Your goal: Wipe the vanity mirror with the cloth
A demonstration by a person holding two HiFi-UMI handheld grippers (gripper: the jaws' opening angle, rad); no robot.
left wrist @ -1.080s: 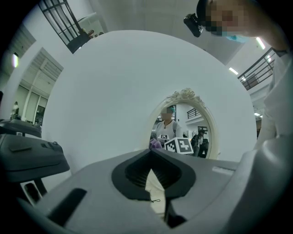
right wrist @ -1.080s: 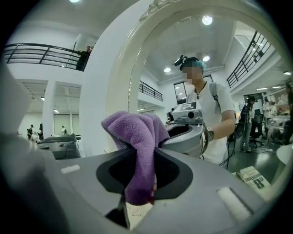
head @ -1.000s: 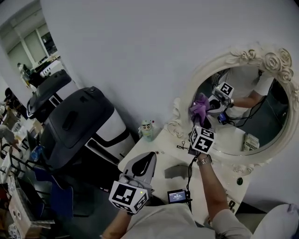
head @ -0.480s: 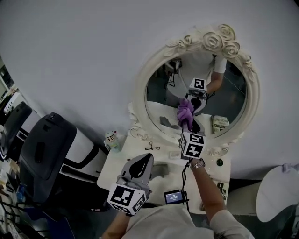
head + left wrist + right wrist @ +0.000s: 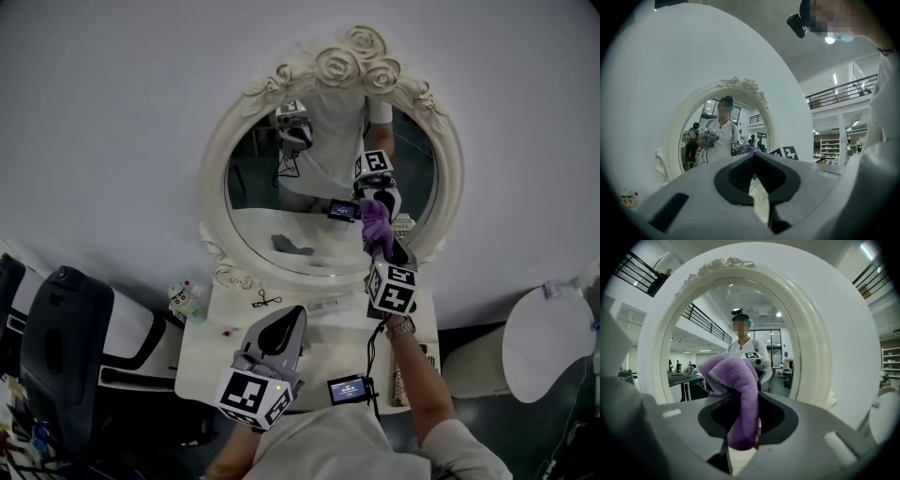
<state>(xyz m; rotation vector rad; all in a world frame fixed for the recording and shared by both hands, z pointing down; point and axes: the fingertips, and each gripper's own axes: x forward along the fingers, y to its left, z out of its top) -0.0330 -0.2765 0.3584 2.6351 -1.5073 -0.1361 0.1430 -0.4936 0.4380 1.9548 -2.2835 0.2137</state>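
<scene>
left claw (image 5: pixel 295 317), nearest to the body, has its jaws together on nothing and hangs over the bench (image 5: pixel 211 342). right claw (image 5: pixel 382 242) is clamped on the purple cloth (image 5: pixel 375 220). it looks soft, light and floppy, so a hold at its bunched middle suits it. the cloth stands out beyond the tips and seems to touch the vanity mirror (image 5: pixel 281 187), low on its right side.
</scene>
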